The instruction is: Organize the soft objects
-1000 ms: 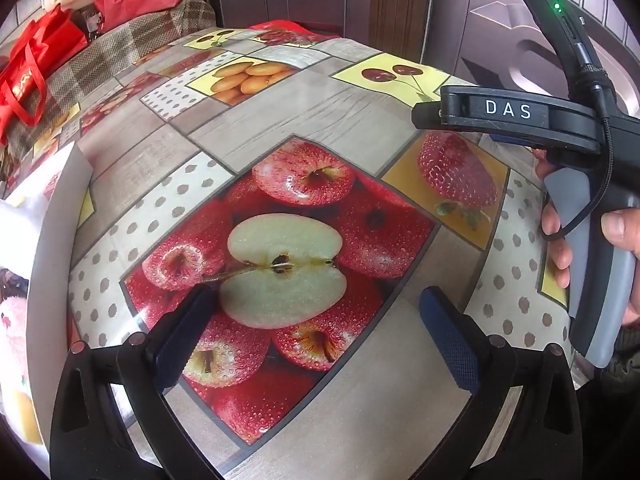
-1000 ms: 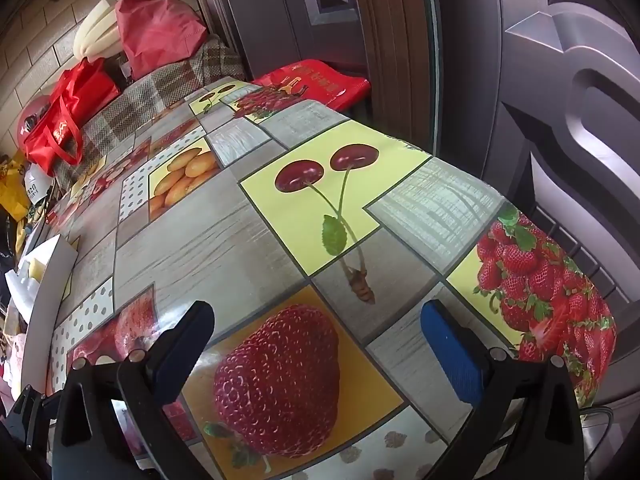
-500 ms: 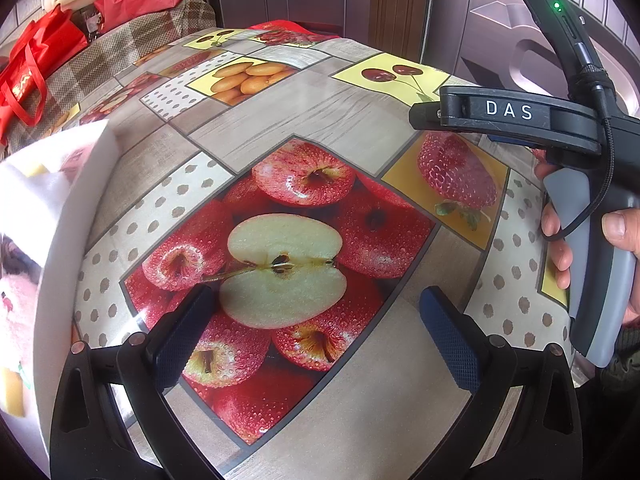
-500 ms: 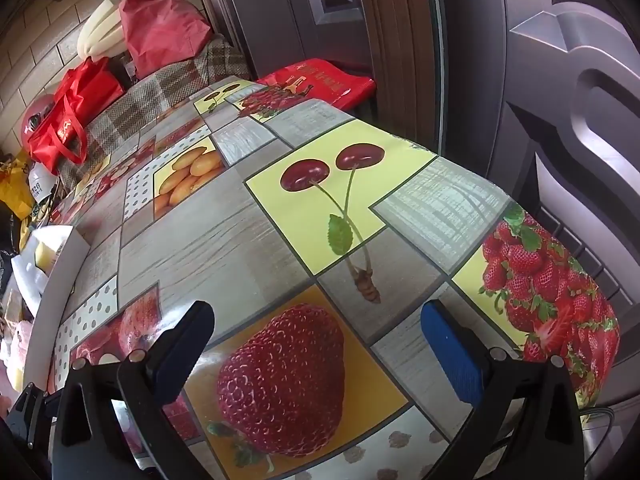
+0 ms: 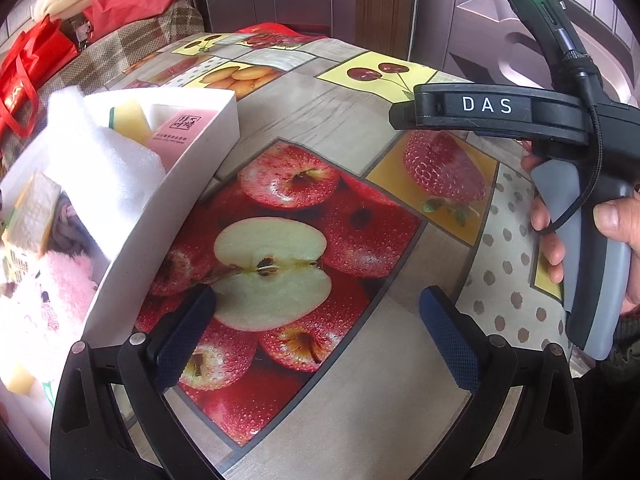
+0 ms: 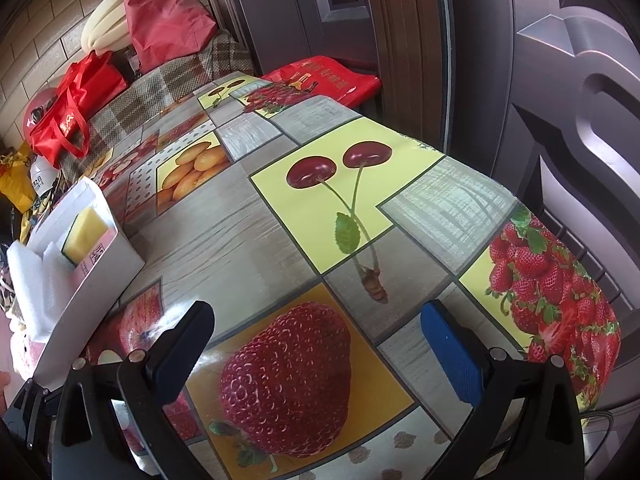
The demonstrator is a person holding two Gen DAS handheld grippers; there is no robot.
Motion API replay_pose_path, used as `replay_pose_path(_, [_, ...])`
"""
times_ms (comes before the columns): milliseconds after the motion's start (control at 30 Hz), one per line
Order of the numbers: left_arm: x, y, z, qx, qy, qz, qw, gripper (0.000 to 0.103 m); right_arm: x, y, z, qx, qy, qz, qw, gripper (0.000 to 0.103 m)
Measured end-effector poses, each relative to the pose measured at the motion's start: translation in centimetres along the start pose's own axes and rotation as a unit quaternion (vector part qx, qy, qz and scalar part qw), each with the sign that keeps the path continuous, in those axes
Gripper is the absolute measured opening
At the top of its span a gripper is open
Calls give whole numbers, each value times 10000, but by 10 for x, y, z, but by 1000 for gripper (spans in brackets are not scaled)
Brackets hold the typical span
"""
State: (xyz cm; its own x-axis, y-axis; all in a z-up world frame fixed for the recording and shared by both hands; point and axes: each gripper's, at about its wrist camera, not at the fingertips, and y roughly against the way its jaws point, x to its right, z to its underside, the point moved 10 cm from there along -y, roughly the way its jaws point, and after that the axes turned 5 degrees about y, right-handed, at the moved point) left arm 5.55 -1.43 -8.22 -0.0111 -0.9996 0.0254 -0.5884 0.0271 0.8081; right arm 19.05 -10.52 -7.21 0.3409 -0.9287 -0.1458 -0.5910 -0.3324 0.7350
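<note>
Foam sheet [image 5: 100, 168], sponge [image 5: 130, 120] and pink plush [image 5: 44, 300] fill the white box [image 5: 168, 200] left of the left gripper [image 5: 316, 332]; both it and the right gripper [image 6: 320, 344] gape, holding nothing.

Fruit-print tablecloth [image 6: 248, 232], red bags [image 6: 76, 108]
</note>
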Motion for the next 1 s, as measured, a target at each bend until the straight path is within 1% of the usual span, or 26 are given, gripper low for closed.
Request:
replay_pose_path(367, [-3,-1,-3,-2,3,5,10000,102,-2,0,-1,11,-4,-74,10000,103])
replay_pose_path(1000, [-2,-1,-4,-4,8,6,10000,102,-6,-2,-1,-27,94,-66,9999,103])
